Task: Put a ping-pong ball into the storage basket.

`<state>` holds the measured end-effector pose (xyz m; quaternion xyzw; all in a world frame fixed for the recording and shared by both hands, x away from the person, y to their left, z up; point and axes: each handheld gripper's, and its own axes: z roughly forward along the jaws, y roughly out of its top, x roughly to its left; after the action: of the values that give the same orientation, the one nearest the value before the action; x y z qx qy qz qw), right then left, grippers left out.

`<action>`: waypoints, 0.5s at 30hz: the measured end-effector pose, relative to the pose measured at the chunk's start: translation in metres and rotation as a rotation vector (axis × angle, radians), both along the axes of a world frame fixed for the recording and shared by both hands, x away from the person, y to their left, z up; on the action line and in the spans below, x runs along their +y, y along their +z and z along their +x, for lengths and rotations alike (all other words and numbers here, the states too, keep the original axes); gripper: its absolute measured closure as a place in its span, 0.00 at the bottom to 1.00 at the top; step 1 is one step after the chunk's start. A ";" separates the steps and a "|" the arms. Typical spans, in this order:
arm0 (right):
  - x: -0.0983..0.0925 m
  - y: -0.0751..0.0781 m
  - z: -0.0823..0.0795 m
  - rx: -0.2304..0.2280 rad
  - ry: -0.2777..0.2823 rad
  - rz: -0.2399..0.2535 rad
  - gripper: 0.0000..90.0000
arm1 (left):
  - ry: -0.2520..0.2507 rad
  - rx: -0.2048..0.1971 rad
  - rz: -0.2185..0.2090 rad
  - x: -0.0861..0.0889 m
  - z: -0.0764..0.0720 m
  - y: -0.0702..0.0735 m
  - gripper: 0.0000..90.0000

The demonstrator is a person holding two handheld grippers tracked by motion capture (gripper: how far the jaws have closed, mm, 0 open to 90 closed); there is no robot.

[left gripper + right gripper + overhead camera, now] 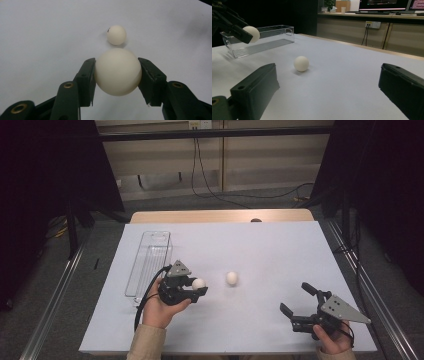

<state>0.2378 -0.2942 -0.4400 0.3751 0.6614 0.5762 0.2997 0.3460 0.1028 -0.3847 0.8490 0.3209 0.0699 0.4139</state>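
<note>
My left gripper is shut on a white ball and holds it a little above the white table cover. In the left gripper view that held ball sits squeezed between both black jaws. A second white ball lies on the cover just to the right of the held one, also seen as the farther ball and the resting ball. My right gripper stands open near the front right of the table, its jaws wide apart with nothing between them. The left gripper's held ball appears at the far left.
A clear plastic tray stands lengthwise at the left of the table, beside the left hand. The white cover spans the tabletop, with a wooden edge at the back. Cables hang behind the table.
</note>
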 end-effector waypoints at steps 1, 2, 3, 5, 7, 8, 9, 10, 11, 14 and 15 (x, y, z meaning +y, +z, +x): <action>0.000 0.000 0.000 0.000 0.000 0.000 0.02 | 0.001 0.000 0.001 0.000 0.000 0.000 0.57; 0.000 0.000 0.000 -0.001 0.002 -0.001 0.02 | 0.003 -0.001 -0.001 0.000 0.000 0.000 0.57; 0.000 0.000 0.000 -0.001 0.002 -0.002 0.02 | 0.004 -0.002 -0.002 0.001 0.001 0.001 0.57; 0.000 0.000 0.000 -0.001 0.001 -0.001 0.02 | 0.007 0.003 -0.002 0.001 0.001 0.001 0.57; 0.000 0.000 0.000 -0.001 0.001 -0.001 0.02 | 0.006 0.000 -0.001 0.002 0.002 0.002 0.57; 0.000 0.000 0.000 -0.002 0.001 -0.001 0.02 | 0.007 -0.002 -0.001 0.002 0.002 0.002 0.57; 0.000 0.000 0.000 -0.001 0.001 0.000 0.02 | 0.009 0.000 -0.002 0.003 0.002 0.003 0.57; 0.000 0.000 0.000 -0.002 0.003 -0.001 0.02 | 0.008 0.000 0.000 0.003 0.002 0.004 0.57; 0.000 0.000 0.000 -0.002 0.003 -0.002 0.02 | 0.012 0.001 -0.006 0.004 0.002 0.004 0.57; 0.000 0.000 0.000 -0.001 0.002 -0.001 0.02 | 0.014 0.001 -0.005 0.005 0.003 0.005 0.57; 0.000 0.000 0.000 -0.002 0.002 -0.001 0.02 | 0.014 0.000 -0.007 0.006 0.003 0.006 0.57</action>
<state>0.2378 -0.2939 -0.4400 0.3736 0.6620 0.5764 0.2998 0.3493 0.1088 -0.3788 0.8453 0.3272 0.0716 0.4163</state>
